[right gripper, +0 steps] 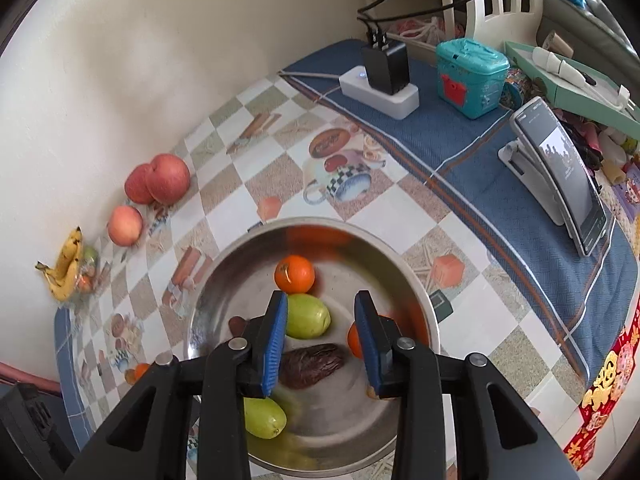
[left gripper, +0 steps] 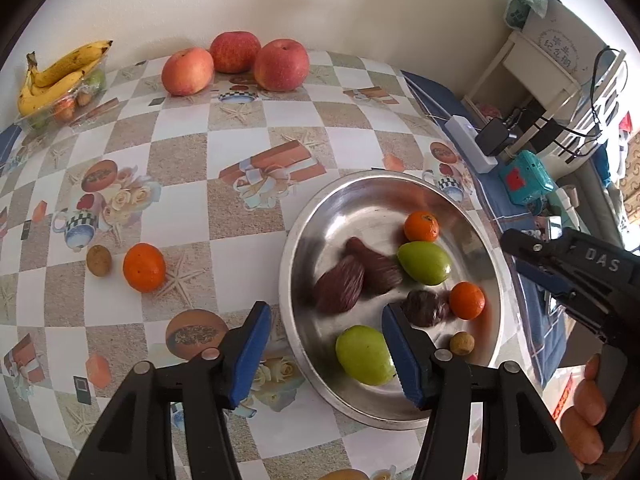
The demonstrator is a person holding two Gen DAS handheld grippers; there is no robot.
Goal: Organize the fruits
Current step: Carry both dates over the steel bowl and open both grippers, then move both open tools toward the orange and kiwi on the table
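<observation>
Over metal bowl (right gripper: 412, 280): right tongs (right gripper: 320, 336) spread, empty; left tongs (left gripper: 326, 354) spread, empty, apparently straddling rim.

White letters "DAS" stand on the black right gripper (left gripper: 532, 258). Far right, a beige box (left gripper: 560, 36) carries a round stamp of unreadable characters.
</observation>
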